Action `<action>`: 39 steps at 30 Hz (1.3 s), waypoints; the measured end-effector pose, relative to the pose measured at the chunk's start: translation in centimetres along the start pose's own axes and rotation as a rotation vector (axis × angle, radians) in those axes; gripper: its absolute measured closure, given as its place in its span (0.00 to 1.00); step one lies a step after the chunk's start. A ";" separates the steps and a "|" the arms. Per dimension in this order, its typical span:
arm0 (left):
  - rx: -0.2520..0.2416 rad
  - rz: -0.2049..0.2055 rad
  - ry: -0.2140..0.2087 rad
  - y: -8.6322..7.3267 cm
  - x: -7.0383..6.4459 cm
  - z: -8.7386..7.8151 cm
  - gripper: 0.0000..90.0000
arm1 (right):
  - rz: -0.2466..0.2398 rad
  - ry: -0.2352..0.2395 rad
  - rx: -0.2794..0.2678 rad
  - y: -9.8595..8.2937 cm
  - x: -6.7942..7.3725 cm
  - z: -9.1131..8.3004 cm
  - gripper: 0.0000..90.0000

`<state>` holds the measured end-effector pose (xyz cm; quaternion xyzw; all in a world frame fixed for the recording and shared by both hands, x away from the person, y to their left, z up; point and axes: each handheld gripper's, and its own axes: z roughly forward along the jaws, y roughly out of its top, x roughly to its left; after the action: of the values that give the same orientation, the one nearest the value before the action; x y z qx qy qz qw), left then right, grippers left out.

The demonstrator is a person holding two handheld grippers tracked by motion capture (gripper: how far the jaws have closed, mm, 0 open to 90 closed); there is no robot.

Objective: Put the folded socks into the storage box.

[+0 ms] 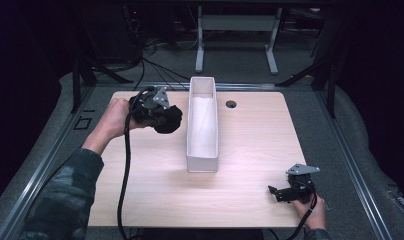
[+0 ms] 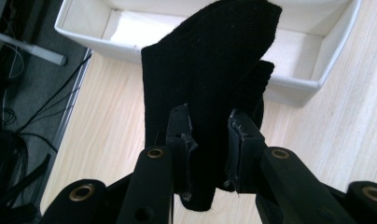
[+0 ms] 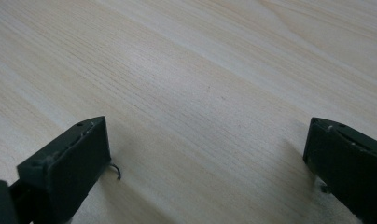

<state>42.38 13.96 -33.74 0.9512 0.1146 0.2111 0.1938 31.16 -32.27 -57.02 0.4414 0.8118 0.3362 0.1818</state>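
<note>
While the left hand-held gripper (image 2: 209,140) is clamping a black sock (image 2: 210,70) pointing toward 12 o'clock at the white bin (image 2: 317,74), the right hand-held gripper (image 3: 205,154) is gaping wide over the table (image 3: 200,70).

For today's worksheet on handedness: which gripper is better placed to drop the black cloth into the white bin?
Left. The left gripper is shut on the black cloth beside the white bin; the right gripper is open, empty and farther away.
</note>
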 end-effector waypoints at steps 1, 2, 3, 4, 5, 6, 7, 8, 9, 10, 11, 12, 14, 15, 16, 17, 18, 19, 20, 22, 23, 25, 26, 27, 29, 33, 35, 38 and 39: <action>-0.005 0.004 -0.003 0.2 0.0 0.1 0.81 | 0.000 -0.001 0.000 0.0 0.0 0.0 0.00; -0.007 0.010 -0.006 0.4 -0.1 0.1 0.81 | 0.000 0.000 0.000 0.0 0.0 0.0 0.00; -0.013 0.010 -0.007 0.6 -0.2 0.2 0.81 | 0.001 -0.001 0.000 0.0 0.0 0.0 0.00; -0.014 0.018 -0.016 0.9 -0.2 0.3 0.81 | 0.000 0.000 0.000 0.0 0.0 0.0 0.00; -0.015 0.023 -0.020 1.1 -0.3 0.4 0.81 | 0.001 -0.001 0.000 0.0 0.0 0.0 0.00; -0.014 0.028 -0.027 1.3 -0.4 0.5 0.81 | 0.001 -0.001 0.000 0.0 0.0 0.0 0.00; -0.025 0.032 -0.028 1.5 -0.5 0.6 0.81 | 0.001 -0.001 0.000 0.0 0.0 0.0 0.00; -0.032 0.033 -0.038 1.7 -0.5 0.6 0.81 | 0.001 0.000 0.000 0.0 0.0 0.0 0.00; -0.034 0.035 -0.042 2.0 -0.6 0.7 0.81 | 0.000 0.000 0.001 0.0 0.0 0.0 0.00; -0.033 0.043 -0.044 2.2 -0.7 0.8 0.81 | 0.001 -0.001 0.000 0.0 0.0 0.0 0.00; -0.038 0.046 -0.046 2.3 -0.8 1.0 0.81 | 0.000 0.000 0.000 0.0 0.0 0.0 0.00; -0.037 0.049 -0.049 2.5 -0.9 1.2 0.81 | 0.001 -0.001 0.000 0.0 0.0 0.0 0.00; -0.030 0.065 -0.058 3.0 -1.1 1.5 0.81 | 0.001 -0.001 0.000 0.0 0.0 0.0 0.00; -0.033 0.073 -0.064 3.2 -1.2 1.6 0.81 | 0.001 -0.001 0.001 0.0 0.0 0.0 0.00; -0.038 0.078 -0.071 3.4 -1.4 1.8 0.81 | 0.001 -0.001 0.001 0.0 0.0 0.0 0.00; -0.038 0.080 -0.074 3.7 -1.5 1.9 0.81 | 0.000 0.000 0.001 0.0 0.0 0.0 0.00; -0.036 0.087 -0.076 3.9 -1.6 2.1 0.81 | 0.000 -0.005 -0.001 0.0 0.0 0.0 0.00; -0.035 0.091 -0.080 4.1 -1.7 2.2 0.81 | 0.000 -0.005 -0.001 0.0 0.0 0.0 0.00; -0.031 0.095 -0.084 4.3 -1.8 2.4 0.81 | 0.000 -0.004 0.003 0.0 0.0 0.0 0.00; -0.025 0.099 -0.090 4.6 -1.9 2.7 0.81 | 0.000 -0.003 0.002 0.0 0.0 0.0 0.00; -0.028 0.097 -0.093 4.7 -2.0 2.8 0.81 | 0.001 -0.005 -0.001 0.0 0.0 0.0 0.00; -0.032 0.100 -0.109 5.0 -2.1 3.0 0.81 | 0.002 -0.005 -0.002 0.0 0.0 0.0 0.00; -0.033 0.101 -0.115 5.0 -2.1 3.1 0.81 | 0.002 -0.006 -0.002 0.0 0.0 0.0 0.00; -0.027 0.100 -0.121 5.1 -2.2 3.4 0.81 | 0.003 -0.007 -0.002 0.0 0.0 0.0 0.00; -0.025 0.100 -0.133 5.2 -2.3 3.7 0.81 | 0.004 -0.009 -0.002 0.0 0.0 0.0 0.00; -0.019 0.109 -0.153 5.6 -2.8 4.5 0.81 | 0.004 -0.009 -0.002 0.0 0.0 0.0 0.00; -0.007 0.113 -0.165 5.8 -3.0 5.0 0.81 | 0.004 -0.009 -0.002 0.0 0.0 0.0 0.00; 0.016 0.112 -0.196 6.0 -3.1 6.0 0.81 | 0.004 -0.009 -0.003 0.0 0.0 0.0 0.00; 0.023 0.113 -0.203 6.2 -3.2 6.2 0.81 | 0.004 -0.009 -0.002 0.0 0.0 0.0 0.00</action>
<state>43.19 5.48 -37.53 0.9748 0.0431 0.1229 0.1813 31.18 -32.26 -57.04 0.4444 0.8097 0.3354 0.1854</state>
